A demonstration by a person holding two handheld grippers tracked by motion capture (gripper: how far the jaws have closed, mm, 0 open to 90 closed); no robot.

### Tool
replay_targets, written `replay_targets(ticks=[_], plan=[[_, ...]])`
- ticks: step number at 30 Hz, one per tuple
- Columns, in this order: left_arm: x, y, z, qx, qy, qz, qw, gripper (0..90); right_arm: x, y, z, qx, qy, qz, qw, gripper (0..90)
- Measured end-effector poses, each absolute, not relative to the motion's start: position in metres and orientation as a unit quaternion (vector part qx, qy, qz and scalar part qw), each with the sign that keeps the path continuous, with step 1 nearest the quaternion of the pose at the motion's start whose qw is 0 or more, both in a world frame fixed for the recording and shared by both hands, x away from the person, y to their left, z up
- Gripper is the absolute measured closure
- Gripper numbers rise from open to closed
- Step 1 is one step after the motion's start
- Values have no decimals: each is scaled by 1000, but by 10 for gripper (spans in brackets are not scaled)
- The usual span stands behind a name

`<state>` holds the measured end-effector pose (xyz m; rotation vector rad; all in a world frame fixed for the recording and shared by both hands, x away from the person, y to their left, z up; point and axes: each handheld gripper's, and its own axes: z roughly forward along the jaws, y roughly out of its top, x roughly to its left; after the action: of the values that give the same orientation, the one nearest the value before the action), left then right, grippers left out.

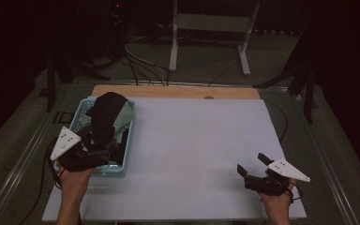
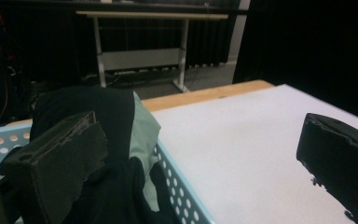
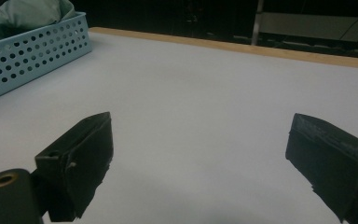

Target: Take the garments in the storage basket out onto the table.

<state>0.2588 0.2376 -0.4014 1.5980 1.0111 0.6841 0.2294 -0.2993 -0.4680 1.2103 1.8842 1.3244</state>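
Right now your left gripper [image 1: 104, 149] sits at the near end of the light blue basket [image 1: 126, 149], which stands on the left side of the white table top [image 1: 197, 140]. In the left gripper view its jaws stand wide apart: one black jaw hangs over the clothes inside the basket, the other over bare white surface to the outside of the basket's perforated wall [image 2: 179, 186]. Nothing is pressed between them, and from these views you cannot tell whether the inner jaw touches the cloth beneath it.

The basket is heaped with clothing. A black garment [image 1: 107, 112] lies on top and rises above the rim, and a pale green garment [image 1: 127, 117] shows beside it on the side facing the middle of the table. In the left gripper view the black garment [image 2: 98, 121] fills the space just beyond the inner jaw, with the pale green garment [image 2: 144, 135] tucked against the basket wall.

Your right gripper [image 1: 253, 165] rests low at the near right of the table, well apart from the basket. Its jaws are also spread wide with bare table top between them. In the right gripper view the basket [image 3: 32, 56] appears far off, with a bit of the pale green garment [image 3: 28, 14] above its rim.
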Motion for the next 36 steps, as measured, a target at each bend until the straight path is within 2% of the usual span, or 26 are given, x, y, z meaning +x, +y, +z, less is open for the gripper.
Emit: replay_targets(ticks=[12,25,36], plan=[[261,237,-394,680,415,295,527,1,228,-295,-469,448,698,488,272,71],[277,246,-383,676,394,268,562,2,227,-291,-471,449,699,483,276,71],[295,256,-384,675,425,262,544,2,228,-291,-471,451,698,482,277,71]])
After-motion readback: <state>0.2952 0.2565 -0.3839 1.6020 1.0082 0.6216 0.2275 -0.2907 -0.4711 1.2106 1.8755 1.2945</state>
